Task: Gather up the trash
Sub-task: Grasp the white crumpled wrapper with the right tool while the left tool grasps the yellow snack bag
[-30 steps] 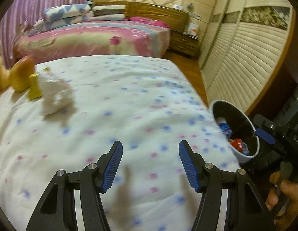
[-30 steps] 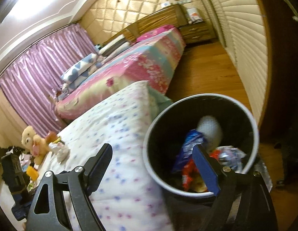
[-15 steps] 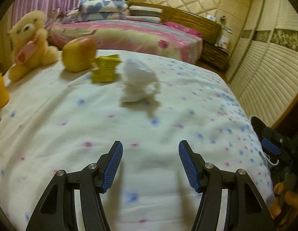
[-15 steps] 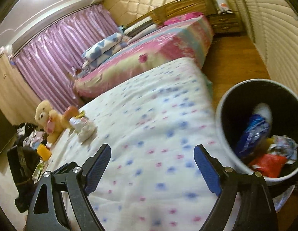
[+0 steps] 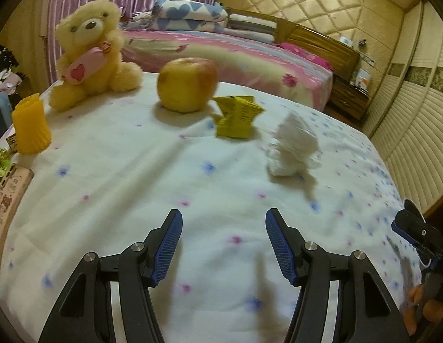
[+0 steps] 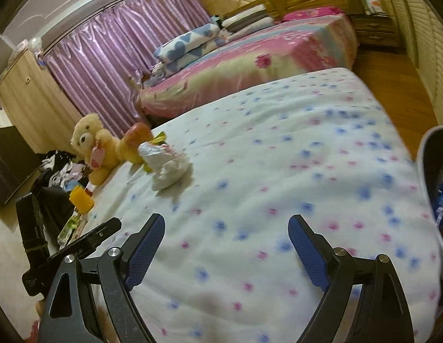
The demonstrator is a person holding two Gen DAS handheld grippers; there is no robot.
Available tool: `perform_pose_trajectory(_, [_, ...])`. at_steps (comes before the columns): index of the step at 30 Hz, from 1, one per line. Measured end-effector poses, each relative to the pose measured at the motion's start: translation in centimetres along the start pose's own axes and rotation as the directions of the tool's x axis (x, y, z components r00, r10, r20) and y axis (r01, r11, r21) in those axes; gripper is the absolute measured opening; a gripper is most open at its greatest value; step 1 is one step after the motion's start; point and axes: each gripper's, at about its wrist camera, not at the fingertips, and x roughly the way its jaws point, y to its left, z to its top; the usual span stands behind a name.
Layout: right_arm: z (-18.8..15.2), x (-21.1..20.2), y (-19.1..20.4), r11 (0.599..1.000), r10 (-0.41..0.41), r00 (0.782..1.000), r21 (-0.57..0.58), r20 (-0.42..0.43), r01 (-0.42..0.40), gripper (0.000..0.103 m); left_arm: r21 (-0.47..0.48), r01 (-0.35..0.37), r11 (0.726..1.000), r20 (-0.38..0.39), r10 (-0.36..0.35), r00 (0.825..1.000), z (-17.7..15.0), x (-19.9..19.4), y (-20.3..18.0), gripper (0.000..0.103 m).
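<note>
A crumpled white tissue (image 5: 292, 148) (image 6: 167, 164) lies on the flowered bedspread (image 5: 192, 194), with a crumpled yellow wrapper (image 5: 237, 115) just behind it to the left. My left gripper (image 5: 223, 243) hovers over the bedspread short of both, open and empty. My right gripper (image 6: 226, 247) is also open and empty above the bedspread (image 6: 278, 171), the tissue far ahead to its left. The trash bin (image 6: 430, 171) with wrappers inside shows at the right edge of the right wrist view.
An apple (image 5: 188, 84), a yellow teddy bear (image 5: 88, 51) and a yellow ribbed cup (image 5: 31, 127) stand on the bed's far left. A flat printed package (image 5: 7, 197) lies at the left edge. A second bed (image 5: 235, 57), wardrobe doors and wooden floor lie beyond.
Both views have swung left from the bin toward the bed's far end. The tissue, wrapper, apple and bear have come nearer in the left wrist view; the bin has slid to the right wrist view's edge.
</note>
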Motion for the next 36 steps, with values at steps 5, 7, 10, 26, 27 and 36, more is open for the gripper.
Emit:
perform_pose_trajectory(5, [1.0,2.3,2.0,0.999,0.040,0.999,-0.027,-0.017,-0.040,0.089,-0.002,-0.014,1.000,0.008,0.014,1.000,1.5,1.0,1.0,0.060])
perform_pose_trajectory(7, [1.4,3.1,2.7,0.998,0.051,0.998,-0.038,-0.021,-0.052,0.089,0.001,-0.018,1.000,0.009,0.018,1.000,2.1,1.5,1.2,0.060])
perform_pose_trajectory(10, [2.0,4.3,3.5,0.996,0.069,0.997,-0.050,-0.028,-0.070,0.089,0.005,-0.016,1.000,0.006,0.016,1.000,2.9,2.5,1.5,0.060])
perform_pose_trajectory(26, [5.2,11.2,4.7,0.989,0.129,0.986,-0.063,-0.110,-0.136,0.070,0.034,0.028,0.999,-0.033,-0.027,0.999,7.0,8.5,1.4,0.061])
perform_pose_trajectory(27, [5.3,11.5,4.7,0.988,0.132,0.984,-0.062,-0.119,-0.140,0.060,0.037,0.027,0.999,-0.034,-0.026,0.999,7.2,8.9,1.2,0.061])
perform_pose_trajectory(36, [5.2,11.7,3.3,0.987,0.160,0.978,-0.011,-0.137,-0.163,0.026,0.085,0.015,0.996,-0.048,-0.010,0.999,9.2,12.8,-1.2,0.062])
